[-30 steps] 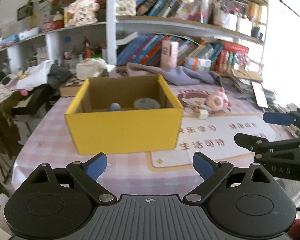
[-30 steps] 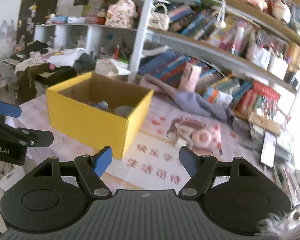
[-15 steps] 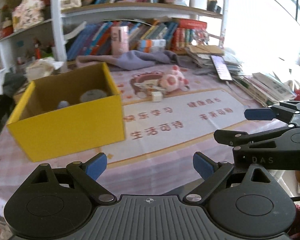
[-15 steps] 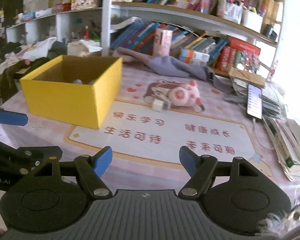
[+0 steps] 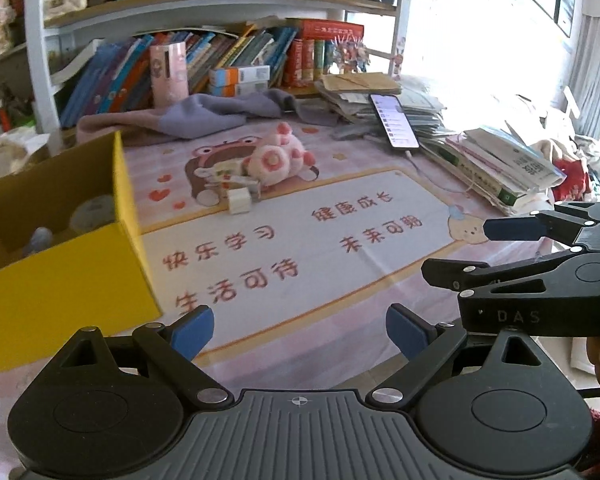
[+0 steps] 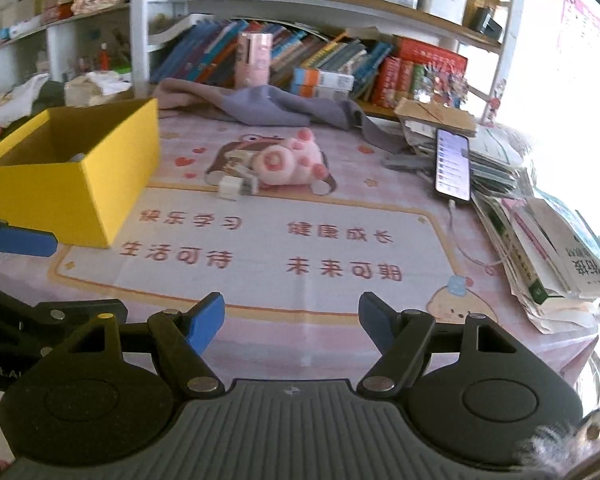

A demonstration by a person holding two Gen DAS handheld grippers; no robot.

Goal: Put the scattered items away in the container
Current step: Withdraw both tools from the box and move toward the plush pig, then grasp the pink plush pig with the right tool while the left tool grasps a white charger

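The pink plush (image 6: 290, 160) lies on its side on the counter (image 6: 340, 332), toward the far edge of the printed mat (image 6: 260, 248), well apart from both grippers. I judge it light and soft: it will squash under the pads and not slip, so I can take it across the round body, where there is bulk to bite, not by a foot or ear that would let it dangle.

Touching its near side sits a small white cube (image 6: 229, 186) with some small flat pieces I cannot make out. The cube looks stiff, light and smooth-faced; I would take it across two flat opposite faces, squarely, since a skewed pinch could squirt it away. It sits so close to the plush that the pads may catch both.

The yellow box (image 6: 80, 184) stands open at the mat's left, with a roll of tape (image 5: 93, 212) and a bluish thing already inside.

My left gripper (image 5: 300, 330) is spread wide with nothing between the pads. My right gripper (image 6: 292, 322) is also parted and empty, low over the near edge of the mat.

A phone (image 6: 453, 164) on a cable lies on the paper stacks to the right; I would keep clear of it.
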